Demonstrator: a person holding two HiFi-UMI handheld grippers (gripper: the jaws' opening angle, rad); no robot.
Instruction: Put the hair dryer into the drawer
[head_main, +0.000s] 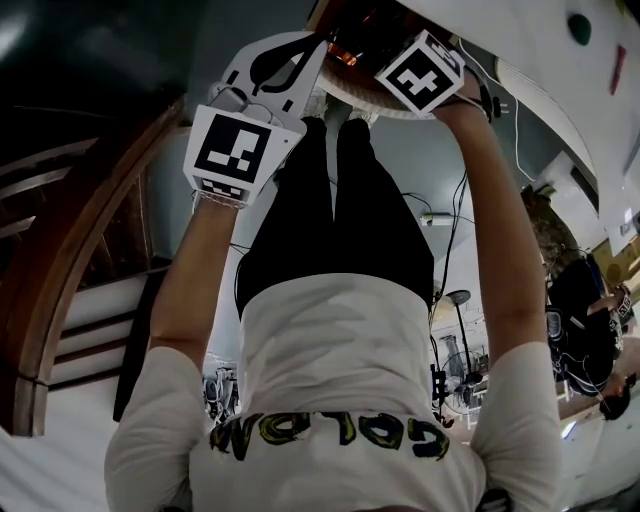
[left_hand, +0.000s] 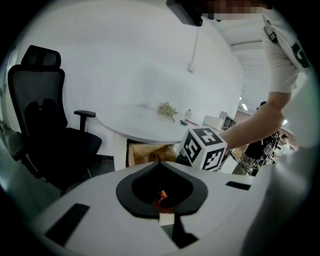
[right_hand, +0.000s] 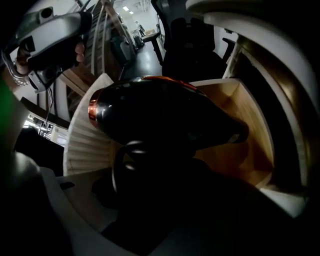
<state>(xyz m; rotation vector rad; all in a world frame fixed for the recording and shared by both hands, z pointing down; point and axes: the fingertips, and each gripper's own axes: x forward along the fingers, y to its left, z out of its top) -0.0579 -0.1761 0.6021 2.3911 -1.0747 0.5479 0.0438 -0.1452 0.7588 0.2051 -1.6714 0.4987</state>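
Note:
The black hair dryer (right_hand: 155, 115), with a copper ring at its nozzle, fills the right gripper view and hangs over the open wooden drawer (right_hand: 245, 145). My right gripper (head_main: 395, 62) is shut on it; the jaws themselves are lost in the dark. In the head view only an orange glint of the dryer (head_main: 345, 50) shows between the two grippers. My left gripper (head_main: 300, 55) is close beside it on the left, and whether its jaws are open or shut is unclear. The left gripper view shows the drawer (left_hand: 150, 152) open under the round white table (left_hand: 140, 122).
The drawer's white ribbed front (right_hand: 90, 145) faces me. A black office chair (left_hand: 45, 130) stands to the left of the table. Small items and a green sprig (left_hand: 167, 109) lie on the tabletop. Other people and fan stands are at the right (head_main: 580, 320).

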